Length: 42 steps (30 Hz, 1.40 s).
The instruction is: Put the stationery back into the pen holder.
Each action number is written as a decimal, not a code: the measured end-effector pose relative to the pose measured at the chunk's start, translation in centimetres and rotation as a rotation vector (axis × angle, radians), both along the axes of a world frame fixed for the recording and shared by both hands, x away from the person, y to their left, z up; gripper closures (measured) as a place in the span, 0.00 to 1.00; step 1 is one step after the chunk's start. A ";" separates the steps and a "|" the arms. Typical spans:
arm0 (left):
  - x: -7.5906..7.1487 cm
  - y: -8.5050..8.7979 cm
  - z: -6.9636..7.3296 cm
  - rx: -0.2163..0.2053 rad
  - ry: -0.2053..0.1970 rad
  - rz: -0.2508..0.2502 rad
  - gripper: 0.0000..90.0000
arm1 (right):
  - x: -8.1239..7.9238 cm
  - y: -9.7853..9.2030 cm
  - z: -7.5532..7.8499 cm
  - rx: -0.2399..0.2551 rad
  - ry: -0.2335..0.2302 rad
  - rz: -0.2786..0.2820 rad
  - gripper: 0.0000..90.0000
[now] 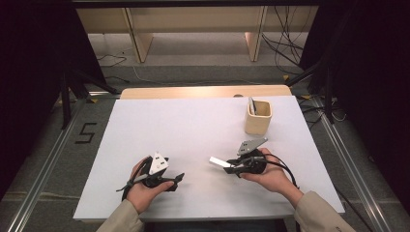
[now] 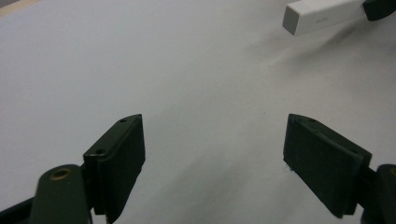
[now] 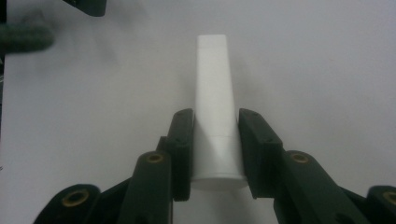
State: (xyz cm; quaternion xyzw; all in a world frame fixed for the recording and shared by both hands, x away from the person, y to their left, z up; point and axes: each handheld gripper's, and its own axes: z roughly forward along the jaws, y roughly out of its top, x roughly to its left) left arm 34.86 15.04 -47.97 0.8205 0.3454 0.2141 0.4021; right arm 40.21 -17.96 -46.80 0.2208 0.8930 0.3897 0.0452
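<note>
1. While right hand-held gripper (image 3: 212,154) pinches a white tube (image 3: 214,102) just above the tabletop (image 1: 159,125), carry step looks underway; left hand-held gripper (image 2: 212,158) spread, empty.
2. Next likely: lift, tilt tube upright into beige holder cup (image 1: 258,118) beyond.
3. White tabletop; shelving, cables behind.
</note>
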 end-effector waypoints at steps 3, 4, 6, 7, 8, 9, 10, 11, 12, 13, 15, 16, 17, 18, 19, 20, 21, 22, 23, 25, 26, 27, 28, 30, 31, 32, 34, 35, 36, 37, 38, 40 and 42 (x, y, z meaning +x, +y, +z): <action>0.0 -0.1 0.0 -0.001 -0.003 -0.011 0.23 | -0.1 0.0 0.1 -0.008 0.005 0.018 0.75; 0.0 -0.1 0.0 0.005 -0.005 -0.019 0.23 | -0.2 0.0 0.1 -0.010 0.006 0.025 0.75; -0.1 -0.3 0.0 0.006 -0.007 -0.032 0.23 | -0.3 0.0 0.1 -0.014 0.010 0.047 0.75; -0.1 -0.4 0.1 0.009 -0.008 -0.042 0.24 | -0.3 0.0 0.1 -0.015 0.014 0.054 0.75; -0.1 -0.4 0.1 0.010 -0.011 -0.052 0.24 | -0.4 0.0 0.1 -0.015 0.019 0.059 0.75; -0.2 -0.6 0.0 0.009 -0.013 -0.059 0.24 | -0.5 0.1 0.1 -0.016 0.017 0.068 0.75; -0.2 -0.6 0.1 0.013 -0.013 -0.071 0.24 | -0.5 0.1 0.1 -0.019 0.021 0.074 0.75; -0.2 -0.8 0.0 0.013 -0.012 -0.082 0.25 | -0.6 0.2 0.0 -0.019 0.018 0.083 0.75; -0.3 -0.9 0.0 0.015 -0.013 -0.094 0.26 | -0.7 0.2 0.0 -0.020 0.022 0.091 0.75; -0.3 -1.0 0.0 0.013 -0.010 -0.107 0.27 | -0.7 0.3 0.0 -0.022 0.024 0.095 0.75; -0.4 -1.3 0.0 0.013 -0.012 -0.135 0.27 | -0.9 0.4 0.0 -0.023 0.028 0.105 0.75; -0.4 -1.5 0.0 0.015 -0.012 -0.150 0.27 | -0.9 0.5 0.0 -0.023 0.025 0.112 0.75; -0.5 -1.7 0.0 0.011 -0.008 -0.163 0.28 | -1.0 0.6 -0.1 -0.024 0.027 0.116 0.75; -0.5 -1.8 -0.1 0.014 -0.009 -0.179 0.28 | -1.0 0.6 -0.1 -0.026 0.030 0.122 0.75; -0.5 -1.9 -0.1 0.015 -0.005 -0.194 0.28 | -1.1 0.7 -0.1 -0.027 0.036 0.121 0.75; -0.5 -2.0 -0.1 0.012 -0.003 -0.209 0.29 | -1.1 0.7 -0.1 -0.027 0.034 0.127 0.75; -0.5 -2.2 -0.2 0.011 -0.001 -0.220 0.30 | -1.2 0.7 -0.1 -0.028 0.033 0.129 0.75; -0.5 -2.3 -0.2 0.015 0.002 -0.233 0.30 | -1.2 0.8 0.0 -0.032 0.038 0.133 0.75; -0.5 -2.4 -0.2 0.018 0.005 -0.246 0.31 | -1.2 0.8 -0.1 -0.030 0.034 0.139 0.75; -0.5 -2.6 -0.2 0.016 0.006 -0.265 0.31 | -1.4 1.0 -0.1 -0.032 0.039 0.147 0.75; -0.5 -2.8 -0.2 0.017 0.006 -0.273 0.32 | -1.4 1.1 -0.1 -0.030 0.038 0.152 0.75; -0.4 -2.9 -0.1 0.013 0.006 -0.280 0.32 | -1.4 1.1 -0.1 -0.034 0.037 0.158 0.75; -0.4 -3.0 -0.1 0.016 0.009 -0.290 0.32 | -1.5 1.2 -0.1 -0.036 0.037 0.162 0.75; -0.4 -3.3 0.0 0.019 0.005 -0.307 0.34 | -1.6 1.3 -0.1 -0.040 0.044 0.167 0.75; -0.3 -3.4 0.1 0.024 0.005 -0.319 0.34 | -1.6 1.4 -0.1 -0.038 0.041 0.175 0.75; -0.3 -3.6 0.1 0.023 0.008 -0.330 0.34 | -1.7 1.5 -0.2 -0.037 0.045 0.175 0.75; -0.2 -3.9 0.1 0.030 0.015 -0.364 0.34 | -1.8 1.6 -0.2 -0.040 0.040 0.194 0.75; -0.2 -4.0 0.1 0.027 0.021 -0.379 0.35 | -1.8 1.7 -0.2 -0.042 0.043 0.196 0.75; -0.1 -4.2 0.1 0.028 0.025 -0.393 0.35 | -1.9 1.7 -0.3 -0.042 0.043 0.202 0.75; -0.1 -4.3 0.0 0.036 0.028 -0.407 0.35 | -1.9 1.8 -0.3 -0.047 0.044 0.211 0.75; 0.0 -4.4 0.0 0.045 0.029 -0.420 0.35 | -2.0 1.9 -0.3 -0.046 0.048 0.208 0.75; 0.0 -4.7 -0.1 0.045 0.037 -0.436 0.36 | -2.0 2.0 -0.4 -0.048 0.044 0.218 0.75; 0.1 -4.9 -0.1 0.049 0.037 -0.451 0.36 | -2.1 2.1 -0.4 -0.056 0.043 0.232 0.75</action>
